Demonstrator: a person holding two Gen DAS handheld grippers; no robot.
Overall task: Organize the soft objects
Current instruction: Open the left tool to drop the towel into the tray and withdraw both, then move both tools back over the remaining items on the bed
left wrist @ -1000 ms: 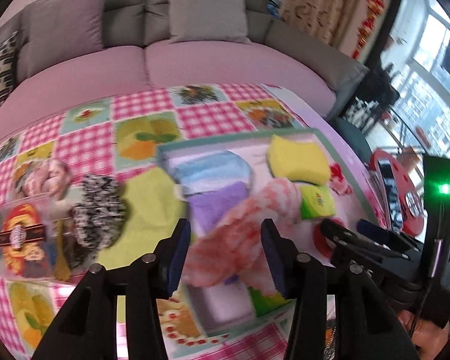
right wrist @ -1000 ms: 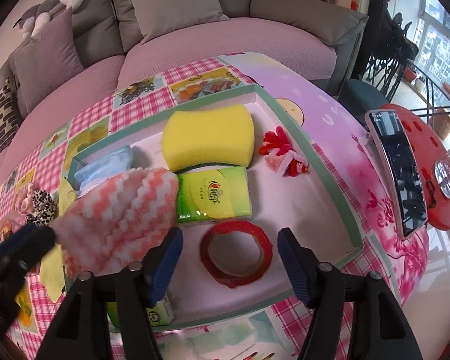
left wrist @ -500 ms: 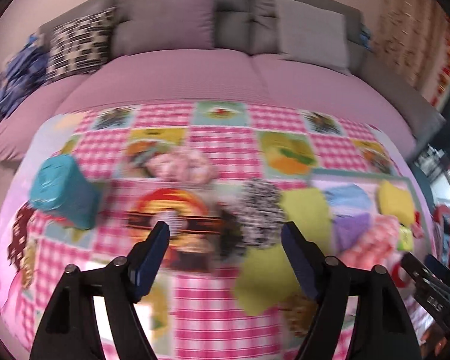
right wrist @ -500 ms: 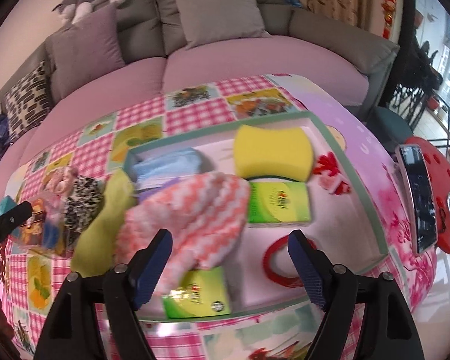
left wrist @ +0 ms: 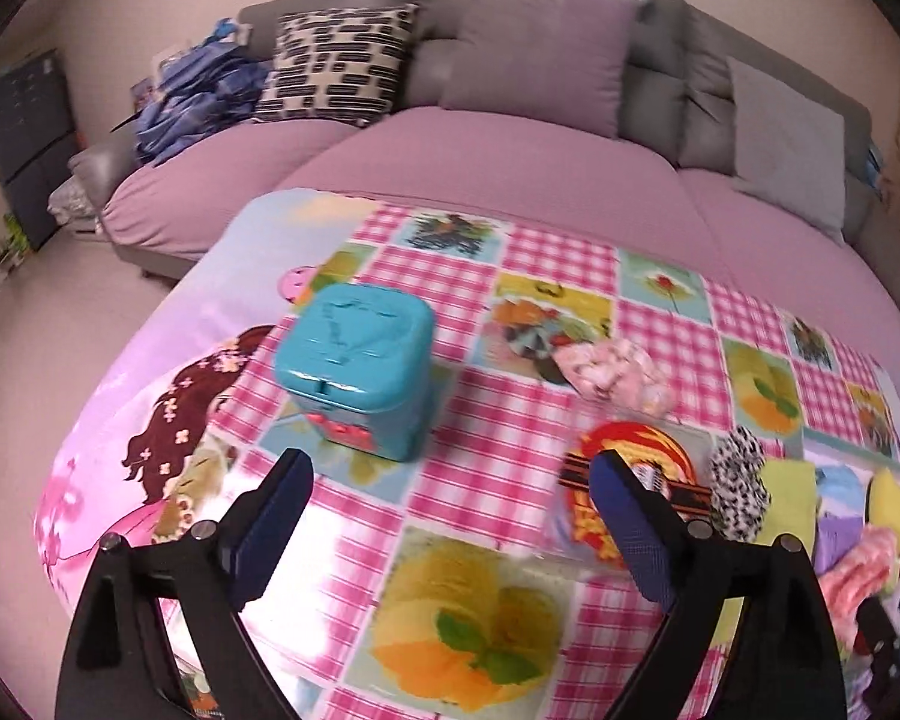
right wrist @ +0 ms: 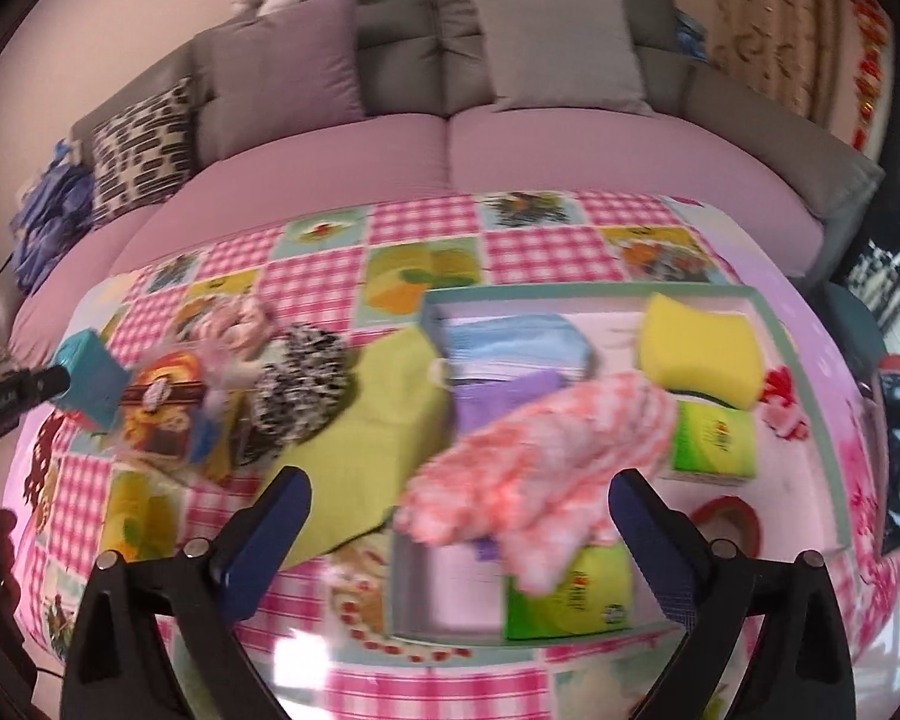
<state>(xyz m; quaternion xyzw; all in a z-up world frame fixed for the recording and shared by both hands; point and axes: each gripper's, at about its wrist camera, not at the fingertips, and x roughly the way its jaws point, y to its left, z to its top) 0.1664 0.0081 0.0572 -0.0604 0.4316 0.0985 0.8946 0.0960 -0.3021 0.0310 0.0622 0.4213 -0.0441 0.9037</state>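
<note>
My left gripper hangs over the checked tablecloth, its jaws opening with nothing between them. A teal tin stands just beyond its left finger. A pink scrunchie and a black-and-white scrunchie lie to the right. My right gripper is above the near edge of the tray, jaws opening, pads touching nothing. The pink-and-white fluffy cloth lies loose in the tray past its fingertips. Beside it are a yellow sponge, a blue cloth and a purple cloth.
A green cloth drapes over the tray's left rim. The tray also holds two green tissue packs, a red tape roll and a red scrunchie. A snack packet lies on the table. A sofa runs behind.
The left gripper let go of the pink-and-white cloth, which dropped into the tray, and swung left toward the teal tin. Both grippers opened wider, and the right one drew back.
</note>
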